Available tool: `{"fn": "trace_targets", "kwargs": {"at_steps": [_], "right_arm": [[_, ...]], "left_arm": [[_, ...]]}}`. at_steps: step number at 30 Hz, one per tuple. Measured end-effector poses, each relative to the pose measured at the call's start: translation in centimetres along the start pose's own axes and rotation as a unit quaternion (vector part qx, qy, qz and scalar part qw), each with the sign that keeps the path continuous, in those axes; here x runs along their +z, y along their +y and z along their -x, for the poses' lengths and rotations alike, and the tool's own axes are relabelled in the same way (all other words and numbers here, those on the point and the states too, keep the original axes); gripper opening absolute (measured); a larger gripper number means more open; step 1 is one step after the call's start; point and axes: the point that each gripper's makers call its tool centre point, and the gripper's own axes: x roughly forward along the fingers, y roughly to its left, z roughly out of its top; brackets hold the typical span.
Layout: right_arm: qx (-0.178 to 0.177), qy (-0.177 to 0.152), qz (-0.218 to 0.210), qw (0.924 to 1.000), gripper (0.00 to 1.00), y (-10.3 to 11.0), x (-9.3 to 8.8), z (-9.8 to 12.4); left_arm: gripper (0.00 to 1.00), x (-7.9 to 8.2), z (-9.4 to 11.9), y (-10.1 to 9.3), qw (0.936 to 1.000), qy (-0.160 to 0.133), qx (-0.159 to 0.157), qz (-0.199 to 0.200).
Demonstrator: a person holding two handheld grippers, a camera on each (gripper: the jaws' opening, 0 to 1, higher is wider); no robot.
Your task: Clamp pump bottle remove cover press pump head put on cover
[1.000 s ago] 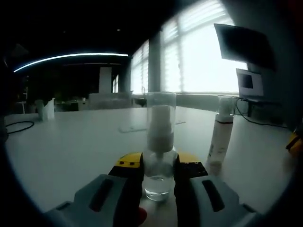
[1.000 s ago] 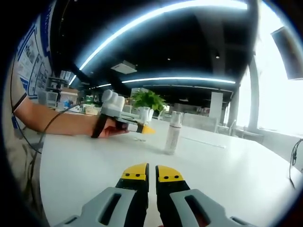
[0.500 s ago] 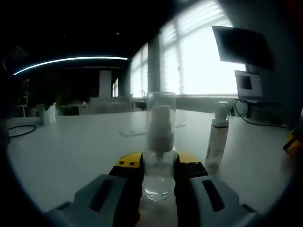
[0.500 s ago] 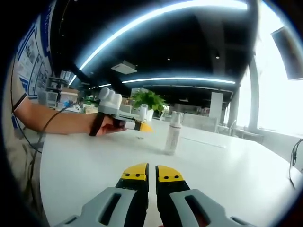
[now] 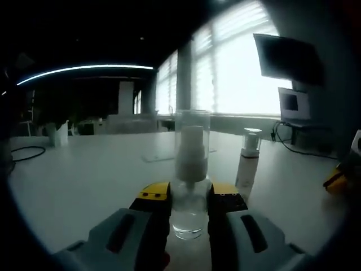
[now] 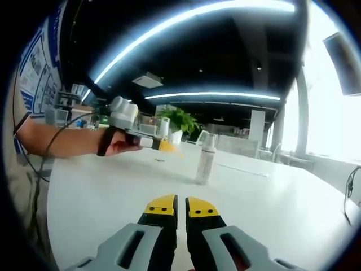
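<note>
Left gripper (image 5: pixel 189 199): in the left gripper view its yellow-tipped jaws are clenched on the lower body of the clear pump bottle; in the right gripper view it appears at the left, held in a person's hand (image 6: pixel 115 144) above the tabletop.
Clear pump bottle (image 5: pixel 190 180): upright between the left gripper's jaws, a little liquid in its base, its base on or just above the tabletop; which, I cannot tell.
Transparent cover (image 5: pixel 192 141): on the clear pump bottle, standing over the white pump head (image 5: pixel 190 155).
White bottle (image 5: pixel 246 165): upright on the tabletop to the right of the clear pump bottle, apart from it, with a pale cap on top; in the right gripper view it stands ahead of the right gripper's jaws and to the right of the left gripper.
Tabletop (image 5: pixel 84 175): white, spreading to both sides of the clear pump bottle, with a dark cable (image 5: pixel 22 152) lying far to the bottle's left.
Windows (image 5: pixel 237 62): bright, with blinds, behind the clear pump bottle and to its right.
Monitor (image 5: pixel 287 56): dark screen high to the right of the clear pump bottle.
Right gripper (image 6: pixel 180 206): its jaws are closed together with nothing between them, low over the white tabletop; its yellow tip shows at the far right edge of the left gripper view.
Potted plant (image 6: pixel 177 121): green, behind the white bottle and to its left in the right gripper view.
</note>
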Motion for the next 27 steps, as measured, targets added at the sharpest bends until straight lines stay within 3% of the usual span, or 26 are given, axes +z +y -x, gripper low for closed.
{"fn": "trace_targets", "kwargs": {"at_steps": [8,17,27], "right_arm": [[-0.001,0.001,0.001,1.0000,0.01,-0.1,0.0,0.0],[-0.002,0.002,0.003,1.0000,0.01,0.0,0.0,0.0],[-0.001,0.002,0.006,1.0000,0.01,0.0,-0.1,0.0]], "left_arm": [[0.16,0.1,1.1,-0.5,0.9998,0.007,-0.013,-0.013],[0.16,2.7,3.9,-3.7,0.9984,-0.017,-0.053,0.000],[0.16,3.8,7.1,-6.6,0.9955,-0.035,-0.087,0.015]]}}
